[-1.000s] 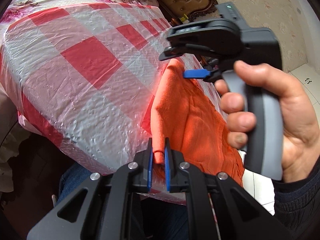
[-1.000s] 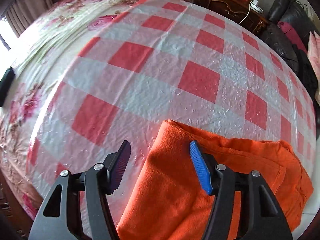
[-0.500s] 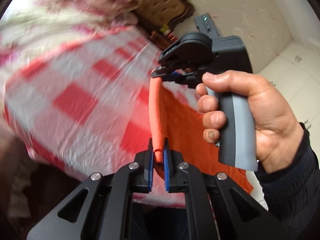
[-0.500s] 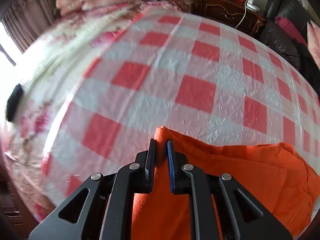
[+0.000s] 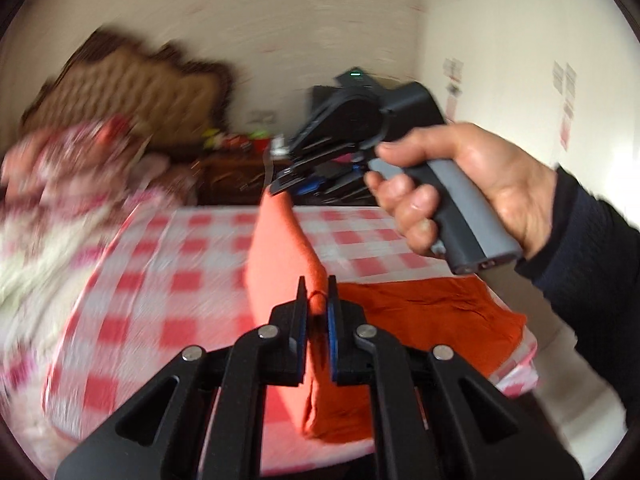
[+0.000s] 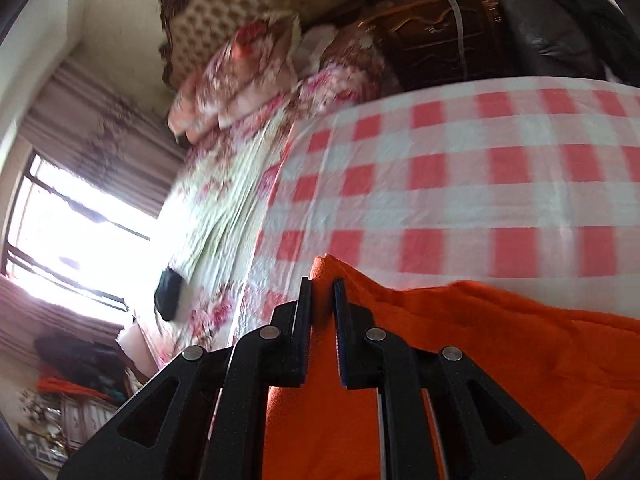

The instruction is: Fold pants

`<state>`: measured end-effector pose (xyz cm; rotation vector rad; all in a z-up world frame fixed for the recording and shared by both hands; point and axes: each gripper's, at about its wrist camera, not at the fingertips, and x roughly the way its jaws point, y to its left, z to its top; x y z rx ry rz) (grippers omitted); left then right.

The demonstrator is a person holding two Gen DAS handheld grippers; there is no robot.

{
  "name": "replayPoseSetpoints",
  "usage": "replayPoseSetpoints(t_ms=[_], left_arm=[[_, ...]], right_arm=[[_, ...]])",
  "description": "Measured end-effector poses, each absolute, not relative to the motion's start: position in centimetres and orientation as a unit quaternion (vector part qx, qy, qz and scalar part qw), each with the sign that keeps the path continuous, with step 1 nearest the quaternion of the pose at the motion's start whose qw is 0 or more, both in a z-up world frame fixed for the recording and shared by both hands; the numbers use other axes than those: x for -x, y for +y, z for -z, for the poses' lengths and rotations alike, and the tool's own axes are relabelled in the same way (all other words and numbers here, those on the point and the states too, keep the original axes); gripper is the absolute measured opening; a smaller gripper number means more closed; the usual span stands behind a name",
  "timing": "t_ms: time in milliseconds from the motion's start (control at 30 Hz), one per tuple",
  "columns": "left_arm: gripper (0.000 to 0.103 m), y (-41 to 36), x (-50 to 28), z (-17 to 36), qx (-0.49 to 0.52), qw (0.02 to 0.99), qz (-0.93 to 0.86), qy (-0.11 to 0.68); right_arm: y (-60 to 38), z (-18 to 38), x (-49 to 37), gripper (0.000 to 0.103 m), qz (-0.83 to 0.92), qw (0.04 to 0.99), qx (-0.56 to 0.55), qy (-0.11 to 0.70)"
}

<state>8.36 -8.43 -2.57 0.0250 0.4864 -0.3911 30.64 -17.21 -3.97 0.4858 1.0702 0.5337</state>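
The orange pants (image 5: 420, 312) lie at the near edge of the bed on the red-and-white checked cover (image 5: 192, 280). My left gripper (image 5: 318, 304) is shut on one edge of the pants and holds it up off the bed. My right gripper (image 6: 322, 292) is shut on another corner of the same edge; it also shows in the left wrist view (image 5: 296, 186), held in a hand, with the orange cloth stretched between the two grippers. The rest of the pants (image 6: 500, 360) hangs and lies below the right gripper.
Floral pillows (image 6: 248, 64) and a tufted headboard (image 6: 248, 4) are at the far end of the bed. A dark wooden nightstand (image 6: 436, 36) with small items stands beside it. A bright window (image 6: 68, 236) is at the left. A dark object (image 6: 168, 294) lies on the floral sheet.
My right gripper closed on the pants edge. Both grippers then lifted that edge up off the bed, and both views swung up toward the headboard and wall.
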Motion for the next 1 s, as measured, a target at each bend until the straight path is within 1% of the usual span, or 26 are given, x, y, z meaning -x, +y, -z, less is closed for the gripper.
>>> replayPoseSetpoints(t_ms=[100,233,333,400,500,567,667,700,733,767,800,833,867,900,933,967,1000], left_arm=[[0.008,-15.6,-7.5,2.7,-0.071,0.944,0.231,0.226],[0.008,-24.6,-6.2,5.1,-0.140,0.930,0.263,0.214],[0.008,-31.4,-5.0,8.8,-0.202,0.911,0.286,0.217],[0.008,-35.0,-4.2,12.3,-0.249,0.894,0.296,0.225],[0.008,-38.0,-4.5,17.3,-0.295,0.869,0.299,0.261],[0.008,-38.2,-4.5,18.9,-0.308,0.865,0.296,0.263],[0.008,-38.5,-4.2,19.3,-0.322,0.868,0.288,0.244],[0.008,-38.5,-4.1,19.3,-0.324,0.869,0.286,0.241],[0.008,-38.4,-3.9,19.4,-0.328,0.870,0.283,0.234],[0.008,-38.2,-3.8,19.7,-0.334,0.871,0.280,0.225],[0.008,-38.2,-3.7,19.9,-0.339,0.871,0.278,0.220],[0.008,-38.4,-3.5,20.1,-0.342,0.872,0.276,0.216],[0.008,-38.4,-3.4,20.1,-0.345,0.873,0.275,0.209],[0.008,-38.3,-3.2,20.0,-0.344,0.874,0.274,0.205],[0.008,-38.2,-3.2,19.9,-0.342,0.876,0.273,0.204],[0.008,-38.0,-3.3,19.7,-0.338,0.877,0.274,0.204],[0.008,-37.8,-3.4,19.4,-0.334,0.879,0.273,0.201]], right_arm=[[-24.8,3.8,-29.2,0.011,-0.245,0.797,-0.269,0.482],[-34.9,5.6,-27.0,0.011,-0.212,0.802,-0.306,0.467],[-41.3,8.9,-25.5,0.011,-0.180,0.801,-0.327,0.469],[-44.3,11.7,-24.7,0.011,-0.167,0.797,-0.336,0.474],[-46.7,16.7,-24.4,0.012,-0.150,0.787,-0.333,0.497],[-47.3,18.6,-24.3,0.013,-0.142,0.782,-0.331,0.509],[-47.6,18.8,-24.0,0.021,-0.168,0.787,-0.337,0.489],[-47.5,18.5,-24.0,0.028,-0.172,0.789,-0.332,0.487],[-47.2,18.2,-24.1,0.039,-0.179,0.791,-0.326,0.486],[-46.9,18.0,-24.2,0.046,-0.187,0.793,-0.321,0.483],[-46.6,17.5,-24.3,0.058,-0.193,0.795,-0.317,0.480],[-46.2,17.3,-24.5,0.059,-0.193,0.799,-0.307,0.480],[-45.7,17.1,-24.7,0.059,-0.189,0.803,-0.293,0.483],[-45.1,17.0,-25.1,0.054,-0.185,0.806,-0.278,0.489],[-44.5,17.1,-25.4,0.032,-0.184,0.805,-0.267,0.497],[-44.0,17.1,-25.7,0.021,-0.177,0.804,-0.255,0.507],[-43.8,17.0,-25.7,0.014,-0.170,0.807,-0.243,0.511]])
